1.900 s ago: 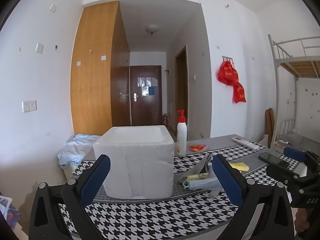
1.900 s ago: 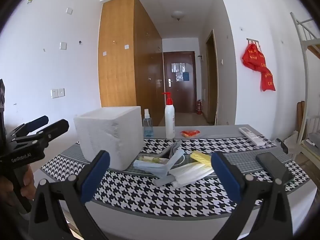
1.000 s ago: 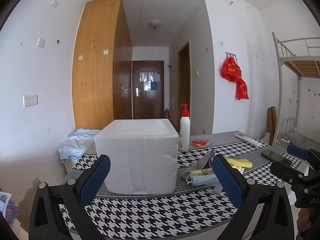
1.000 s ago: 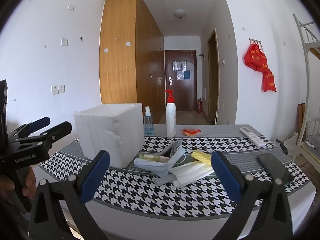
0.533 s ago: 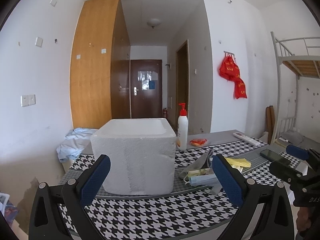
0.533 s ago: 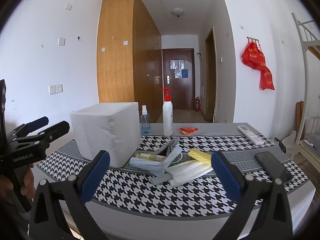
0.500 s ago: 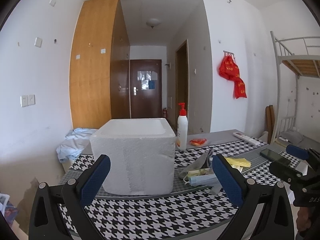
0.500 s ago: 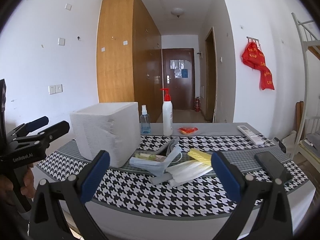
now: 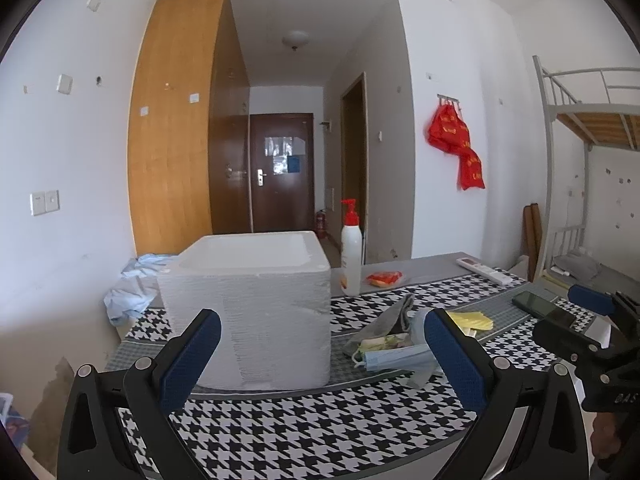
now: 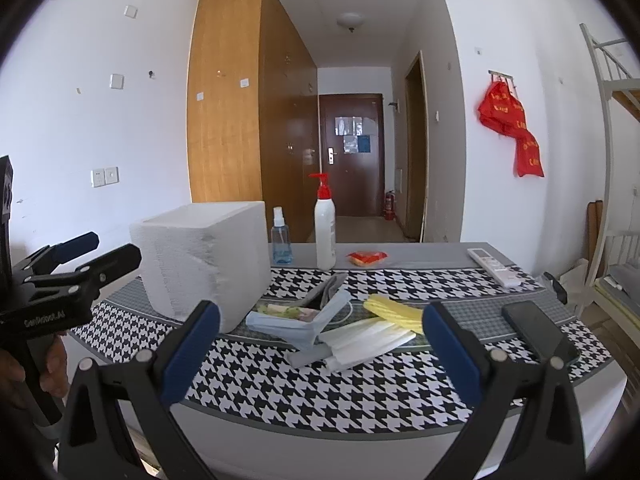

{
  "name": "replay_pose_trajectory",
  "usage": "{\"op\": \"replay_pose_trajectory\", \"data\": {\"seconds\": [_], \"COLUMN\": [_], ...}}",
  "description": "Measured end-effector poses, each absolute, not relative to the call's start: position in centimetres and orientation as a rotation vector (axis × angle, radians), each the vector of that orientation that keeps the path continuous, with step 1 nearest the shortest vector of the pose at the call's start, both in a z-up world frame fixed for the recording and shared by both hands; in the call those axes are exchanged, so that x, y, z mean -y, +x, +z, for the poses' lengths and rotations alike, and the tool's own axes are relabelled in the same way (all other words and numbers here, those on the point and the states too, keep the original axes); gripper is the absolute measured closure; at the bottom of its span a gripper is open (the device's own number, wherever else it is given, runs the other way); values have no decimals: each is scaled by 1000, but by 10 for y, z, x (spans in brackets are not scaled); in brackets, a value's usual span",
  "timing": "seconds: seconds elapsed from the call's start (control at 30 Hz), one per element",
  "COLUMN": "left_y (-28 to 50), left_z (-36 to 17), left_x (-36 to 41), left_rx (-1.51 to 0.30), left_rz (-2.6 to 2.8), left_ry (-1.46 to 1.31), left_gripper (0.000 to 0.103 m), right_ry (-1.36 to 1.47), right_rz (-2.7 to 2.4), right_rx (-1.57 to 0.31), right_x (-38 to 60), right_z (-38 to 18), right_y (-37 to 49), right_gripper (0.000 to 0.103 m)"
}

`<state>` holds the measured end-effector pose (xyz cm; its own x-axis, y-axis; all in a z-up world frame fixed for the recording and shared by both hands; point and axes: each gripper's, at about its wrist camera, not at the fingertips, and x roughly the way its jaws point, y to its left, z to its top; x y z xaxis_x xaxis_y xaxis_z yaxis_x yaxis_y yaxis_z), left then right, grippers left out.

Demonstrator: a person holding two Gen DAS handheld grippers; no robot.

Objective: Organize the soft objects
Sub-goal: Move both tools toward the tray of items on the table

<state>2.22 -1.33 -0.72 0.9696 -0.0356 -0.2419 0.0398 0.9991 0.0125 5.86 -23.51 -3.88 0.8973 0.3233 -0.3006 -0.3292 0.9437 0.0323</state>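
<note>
Bright daylight, sharp, fisheye-warped edges

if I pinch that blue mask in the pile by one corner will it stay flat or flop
The blue mask will probably flop: it is thin pleated cloth, already bent up at one end. It looks light, so it should lift easily. Its ear loop lies loose beside the white mask, so it may snag and drag that one along.

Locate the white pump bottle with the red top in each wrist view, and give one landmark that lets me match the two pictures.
Left wrist view: the pump bottle stands right of centre, just behind the right rear corner of the white foam box.
Right wrist view: the pump bottle stands near centre, right of a small blue spray bottle.
Shared landmark: the red packet lying just right of the bottle.
</note>
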Motion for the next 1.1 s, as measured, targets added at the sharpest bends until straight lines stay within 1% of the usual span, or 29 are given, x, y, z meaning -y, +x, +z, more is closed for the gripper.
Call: {"op": "replay_pose_trajectory", "data": {"seconds": [0.57, 1.1], "left_y": [25, 58], "left_z": [-5, -13], "left_x": [41, 65], "left_rx": [-273, -342], "left_rz": [-97, -155], "left_ry": [34, 66], "left_gripper": [1, 1], "right_ry": [0, 1], "right_rz": [300, 266], "right_rx": [-325, -397], "right_x": [257, 275], "right_z": [-37, -45], "right_y": [64, 101], "right_gripper": [1, 1]}}
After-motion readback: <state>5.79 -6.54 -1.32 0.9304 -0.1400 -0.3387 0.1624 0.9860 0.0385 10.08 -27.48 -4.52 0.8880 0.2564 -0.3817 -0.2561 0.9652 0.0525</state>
